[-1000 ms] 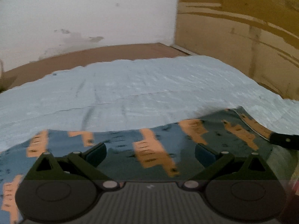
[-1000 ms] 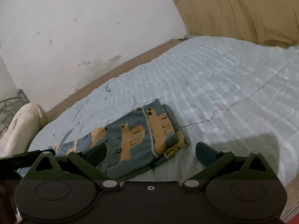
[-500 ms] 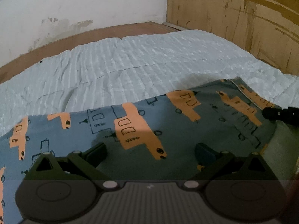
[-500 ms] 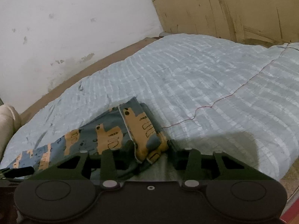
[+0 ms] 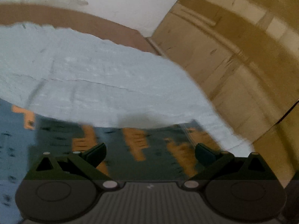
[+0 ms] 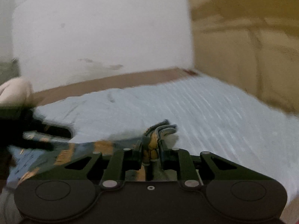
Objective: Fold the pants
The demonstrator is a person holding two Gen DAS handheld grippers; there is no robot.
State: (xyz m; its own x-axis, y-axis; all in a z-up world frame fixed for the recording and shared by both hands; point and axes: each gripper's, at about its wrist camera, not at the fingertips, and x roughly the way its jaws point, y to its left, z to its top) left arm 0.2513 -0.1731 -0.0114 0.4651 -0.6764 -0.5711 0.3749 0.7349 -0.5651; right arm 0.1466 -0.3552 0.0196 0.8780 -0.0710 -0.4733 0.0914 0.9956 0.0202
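Right gripper (image 6: 150, 149) now clamped on bunched pants (image 6: 151, 143) corner, up from just closing earlier; left gripper (image 5: 150, 152) open above fabric; fold starting.

Beyond the pants (image 5: 142, 145), the pale blue bedsheet (image 5: 89, 78) lies bare toward the white wall (image 6: 101, 28); the wooden headboard (image 5: 233, 59) closes off the side right of the pants, and a cream pillow (image 6: 14, 90) sits left

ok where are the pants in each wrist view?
Left wrist: pants spread across the lower frame, under the open left gripper.
Right wrist: bunched edge pinched in the right gripper, rest trailing lower left.
Shared landmark: light blue bedsheet.
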